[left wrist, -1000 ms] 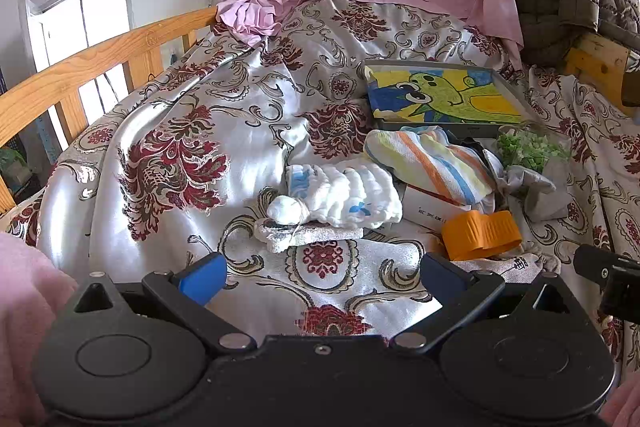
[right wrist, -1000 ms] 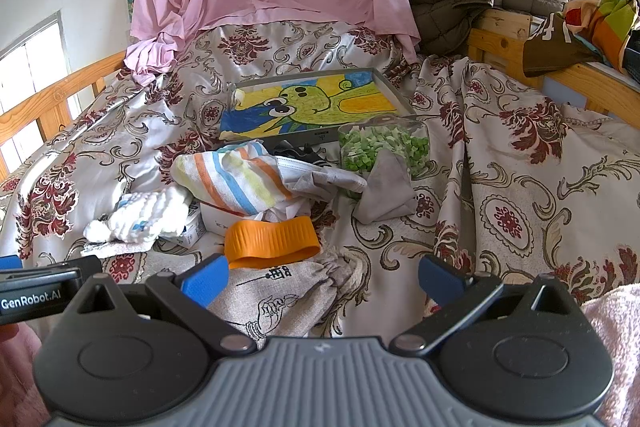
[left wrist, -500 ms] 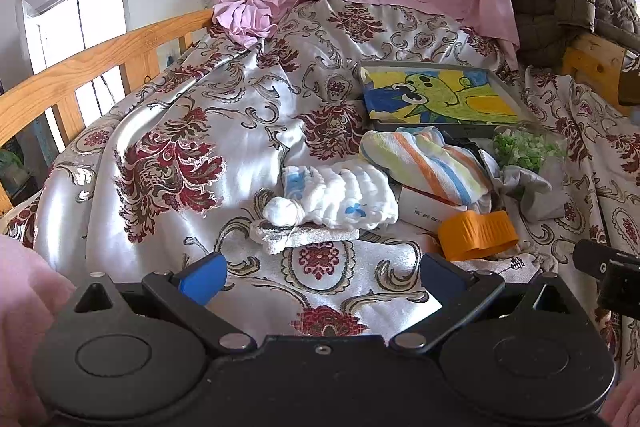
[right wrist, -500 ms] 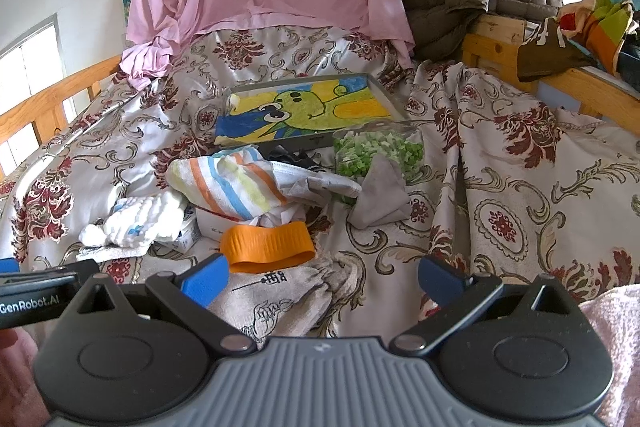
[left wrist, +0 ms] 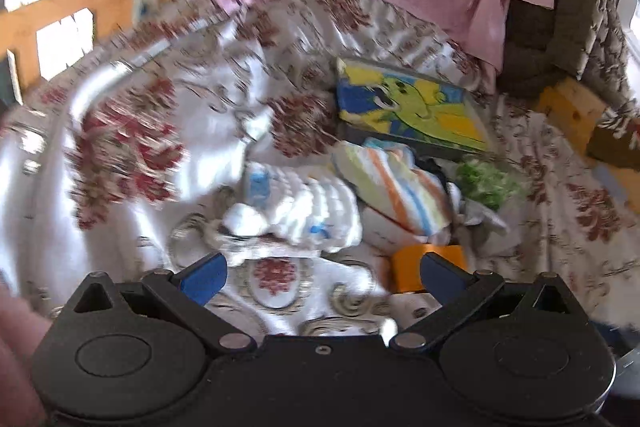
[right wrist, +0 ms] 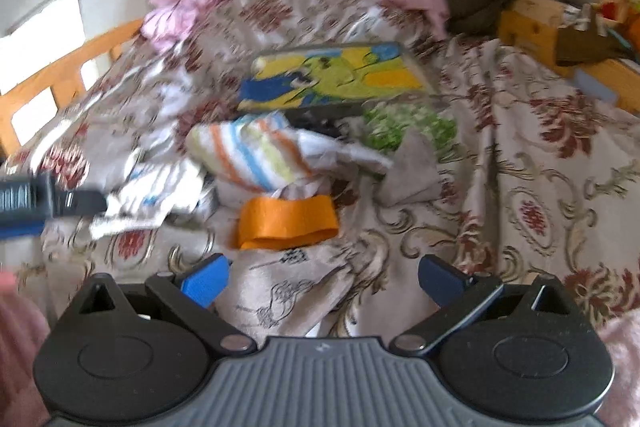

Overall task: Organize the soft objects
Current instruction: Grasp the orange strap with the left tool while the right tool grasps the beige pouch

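Jaws spread on left gripper [left wrist: 322, 277] and right gripper [right wrist: 323, 277], both empty. White ribbed cloth [left wrist: 310, 213] lies just ahead of my left jaws: light, limp; I'd pinch its bunched edge.

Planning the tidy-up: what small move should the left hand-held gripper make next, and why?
Probably ease the left hand-held gripper forward onto the white ribbed cloth: its jaws are open and empty, and that cloth lies directly ahead, nearest of the pile.
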`<move>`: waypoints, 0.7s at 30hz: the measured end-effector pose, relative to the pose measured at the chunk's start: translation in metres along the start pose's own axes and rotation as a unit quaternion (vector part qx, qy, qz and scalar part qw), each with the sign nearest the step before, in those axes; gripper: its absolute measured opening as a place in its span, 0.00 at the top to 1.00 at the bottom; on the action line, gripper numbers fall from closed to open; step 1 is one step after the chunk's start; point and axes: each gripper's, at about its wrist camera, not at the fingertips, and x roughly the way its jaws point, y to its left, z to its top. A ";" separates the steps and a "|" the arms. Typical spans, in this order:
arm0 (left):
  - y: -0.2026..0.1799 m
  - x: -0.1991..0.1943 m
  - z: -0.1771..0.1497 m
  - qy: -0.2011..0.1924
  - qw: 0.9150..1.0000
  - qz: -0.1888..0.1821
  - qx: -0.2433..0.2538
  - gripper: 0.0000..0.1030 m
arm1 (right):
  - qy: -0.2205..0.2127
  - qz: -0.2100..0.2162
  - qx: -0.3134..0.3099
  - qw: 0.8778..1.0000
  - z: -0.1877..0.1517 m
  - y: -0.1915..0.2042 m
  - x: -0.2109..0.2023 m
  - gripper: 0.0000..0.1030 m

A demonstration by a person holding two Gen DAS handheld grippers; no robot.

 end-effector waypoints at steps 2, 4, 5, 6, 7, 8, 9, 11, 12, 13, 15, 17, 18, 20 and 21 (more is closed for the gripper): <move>-0.001 0.012 0.010 0.026 0.999 -0.025 -0.003 0.01 | 0.013 0.008 -0.007 1.000 0.000 0.003 0.007 0.00; -0.006 0.025 0.017 0.050 0.997 -0.050 -0.001 0.01 | 0.024 0.013 -0.010 1.000 0.001 0.005 0.014 0.00; -0.010 0.034 0.020 0.066 0.996 -0.061 0.000 0.01 | 0.029 0.015 -0.012 0.999 0.001 0.005 0.017 0.00; -0.014 0.043 0.022 0.082 0.994 -0.069 0.003 0.01 | 0.036 0.020 -0.014 0.999 0.002 0.007 0.022 0.00; -0.020 0.053 0.024 0.100 0.992 -0.076 0.008 0.01 | 0.044 0.026 -0.013 0.999 0.002 0.007 0.025 0.00; -0.025 0.063 0.026 0.117 0.990 -0.083 0.013 0.01 | 0.052 0.030 -0.012 0.998 0.002 0.007 0.029 0.00; -0.030 0.072 0.026 0.131 0.987 -0.089 0.020 0.01 | 0.061 0.035 -0.010 0.997 0.003 0.008 0.034 0.00; -0.040 0.090 0.027 0.159 0.982 -0.099 0.033 0.01 | 0.076 0.042 -0.001 0.996 0.003 0.006 0.043 0.00; -0.044 0.098 0.028 0.166 0.980 -0.103 0.037 0.01 | 0.084 0.045 0.005 0.995 0.003 0.005 0.047 0.00; -0.047 0.105 0.028 0.175 0.978 -0.106 0.040 0.01 | 0.095 0.049 0.013 0.994 0.004 0.003 0.054 0.00; -0.051 0.121 0.030 0.194 0.973 -0.113 0.046 0.01 | 0.111 0.054 0.029 0.992 0.005 0.001 0.064 0.00; -0.056 0.137 0.033 0.208 0.970 -0.118 0.053 0.01 | 0.124 0.062 0.043 0.989 0.005 -0.001 0.074 0.00; -0.055 0.143 0.033 0.216 0.967 -0.121 0.053 0.01 | 0.131 0.068 0.050 0.988 0.004 -0.001 0.079 0.00; -0.056 0.160 0.034 0.235 0.962 -0.134 0.050 0.01 | 0.149 0.071 0.066 0.984 0.003 -0.003 0.089 0.00; -0.055 0.168 0.035 0.246 0.958 -0.139 0.047 0.01 | 0.153 0.069 0.074 0.983 0.002 -0.004 0.093 0.00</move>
